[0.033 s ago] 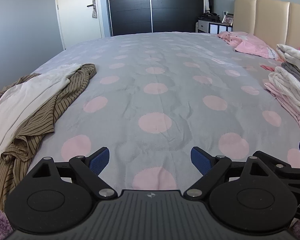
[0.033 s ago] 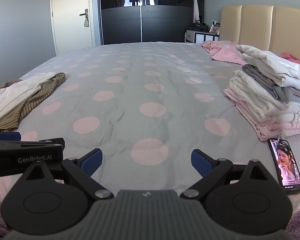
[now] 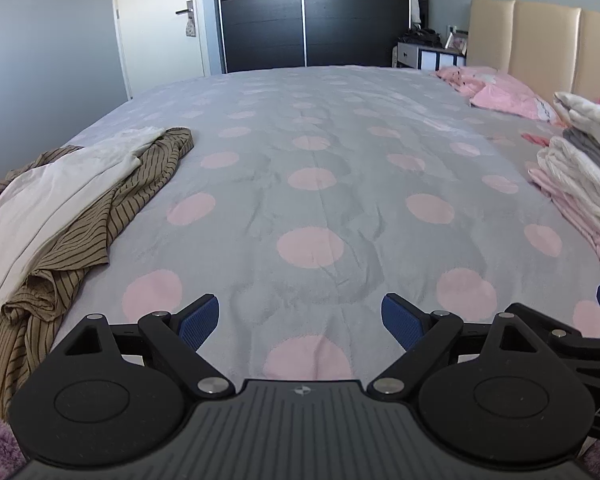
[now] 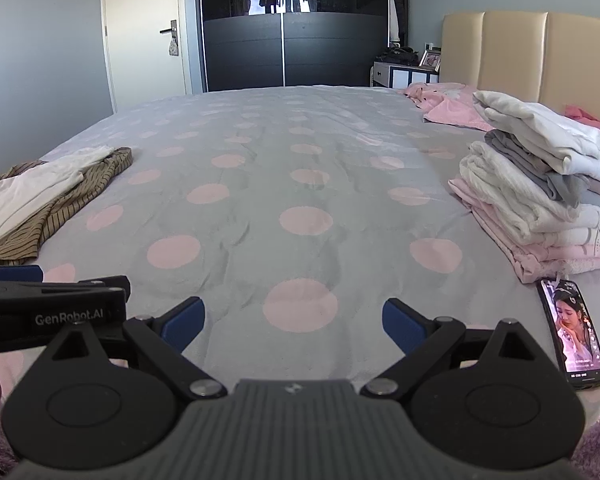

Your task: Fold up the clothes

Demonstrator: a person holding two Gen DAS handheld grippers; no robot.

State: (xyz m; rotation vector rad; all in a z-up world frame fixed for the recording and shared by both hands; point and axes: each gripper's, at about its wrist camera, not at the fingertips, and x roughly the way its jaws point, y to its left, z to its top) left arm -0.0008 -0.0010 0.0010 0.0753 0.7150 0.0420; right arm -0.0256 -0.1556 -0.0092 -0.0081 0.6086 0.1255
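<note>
A brown striped garment point(image 3: 100, 220) lies crumpled at the bed's left edge with a white garment point(image 3: 48, 200) on top; both also show in the right wrist view point(image 4: 60, 208). A stack of folded clothes point(image 4: 540, 200) sits at the right, also seen in the left wrist view point(image 3: 580, 176). My left gripper point(image 3: 300, 322) is open and empty over the bedspread, right of the unfolded pile. My right gripper point(image 4: 294, 320) is open and empty beside it, left of the folded stack. The left gripper's body shows in the right wrist view point(image 4: 52, 312).
The bed has a grey spread with pink dots point(image 3: 312, 184). A phone with a lit screen point(image 4: 576, 332) lies in front of the folded stack. Pink bedding point(image 4: 444, 104) lies by the beige headboard point(image 4: 512, 52). A dark wardrobe point(image 4: 284, 28) and a door stand behind.
</note>
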